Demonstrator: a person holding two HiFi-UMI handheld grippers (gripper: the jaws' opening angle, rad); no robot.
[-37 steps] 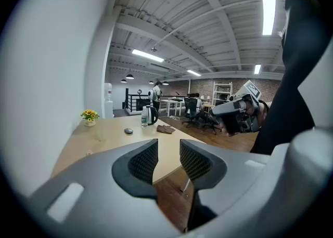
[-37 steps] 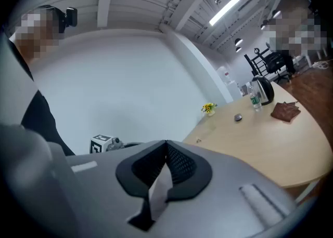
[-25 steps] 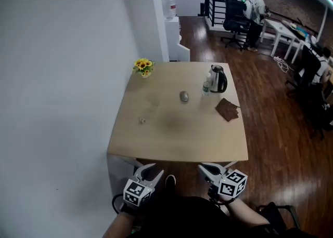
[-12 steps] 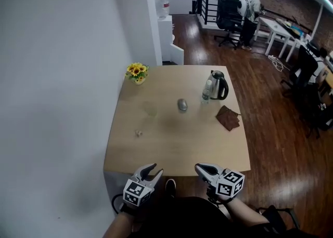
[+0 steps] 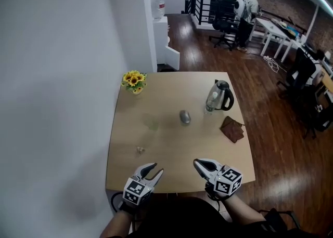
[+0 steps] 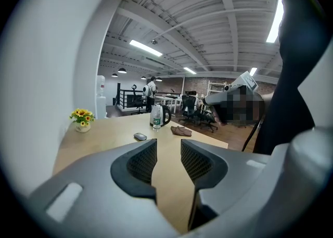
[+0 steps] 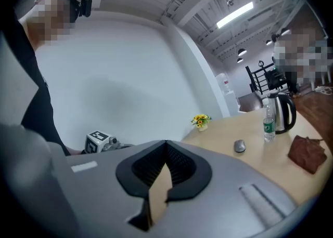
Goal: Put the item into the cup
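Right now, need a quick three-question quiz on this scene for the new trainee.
1. True or false: the kettle lies on its side.
2. What stands right beside the kettle? A mouse; B bottle; C flowers.
3. Fill in: the right gripper's jaws are ___.
Key: 1 false, it stands upright. 2 B. 3 shut, with nothing between them.

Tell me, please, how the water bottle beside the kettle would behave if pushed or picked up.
The water bottle stands tall and narrow on the table, so a push high up would probably tip it. It looks like thin clear plastic, so it may dent under a firm squeeze. Falling, it might hit the kettle close beside it.
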